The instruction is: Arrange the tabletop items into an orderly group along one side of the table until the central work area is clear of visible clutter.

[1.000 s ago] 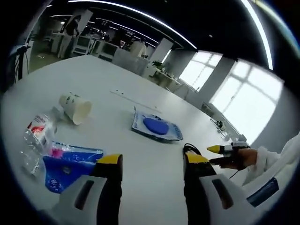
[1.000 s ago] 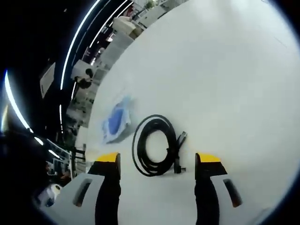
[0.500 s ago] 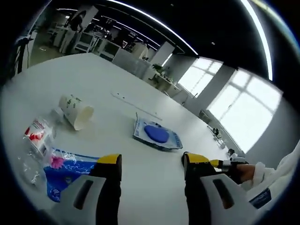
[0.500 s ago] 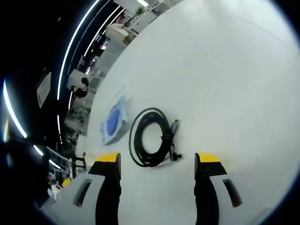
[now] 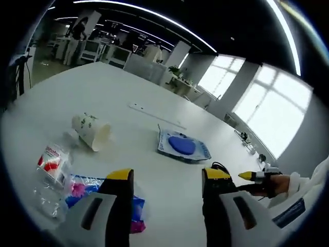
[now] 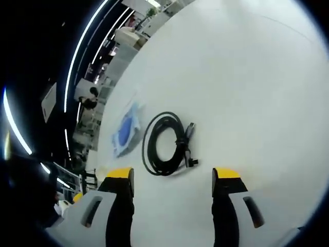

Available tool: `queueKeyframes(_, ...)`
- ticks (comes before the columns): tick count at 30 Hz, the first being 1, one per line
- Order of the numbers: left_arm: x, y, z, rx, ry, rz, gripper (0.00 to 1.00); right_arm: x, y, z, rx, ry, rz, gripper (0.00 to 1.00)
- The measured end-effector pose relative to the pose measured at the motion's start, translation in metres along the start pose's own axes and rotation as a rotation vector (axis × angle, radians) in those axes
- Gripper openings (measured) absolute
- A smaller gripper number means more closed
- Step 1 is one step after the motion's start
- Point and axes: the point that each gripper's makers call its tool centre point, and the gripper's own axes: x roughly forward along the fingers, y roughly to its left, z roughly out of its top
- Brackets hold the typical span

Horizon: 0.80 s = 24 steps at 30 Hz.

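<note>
Both grippers, left [image 5: 167, 177] and right [image 6: 172, 176], stand parted, holding nothing. The left jaw partly hides a blue packet [image 5: 82, 188]; the coiled black cable [image 6: 165, 145] lies clear.

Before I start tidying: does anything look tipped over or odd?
Yes. The paper cup lies on its side, mouth open toward the camera, beside a crumpled clear bottle that is also lying flat.

Blue wrapper [image 5: 134, 208]: partly hidden behind left gripper [image 5: 167, 179].
Coiled cable [image 5: 220, 167]: mostly hidden behind same gripper.
Bottle label [image 5: 50, 159]: print too small to read.
</note>
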Motion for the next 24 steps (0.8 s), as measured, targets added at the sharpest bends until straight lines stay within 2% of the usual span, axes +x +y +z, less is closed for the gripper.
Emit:
queueKeyframes(3, -0.001, 0.012, 0.009, 0.020, 0.000, 0.037, 0.52, -0.004, 0.003, 0.001, 0.002, -0.020, 0.022, 0.60)
queueKeyframes(10, 0.007, 0.044, 0.028, 0.137, 0.040, 0.124, 0.53, -0.011, 0.005, -0.004, 0.020, -0.036, 0.067, 0.57)
queueKeyframes(14, 0.012, 0.062, 0.037, 0.229, 0.091, 0.170, 0.56, -0.015, 0.004, -0.006, 0.043, -0.051, 0.082, 0.56)
queueKeyframes(24, 0.027, 0.085, 0.048, 0.338, 0.178, 0.231, 0.67, -0.019, -0.003, -0.013, 0.091, -0.068, 0.090, 0.55)
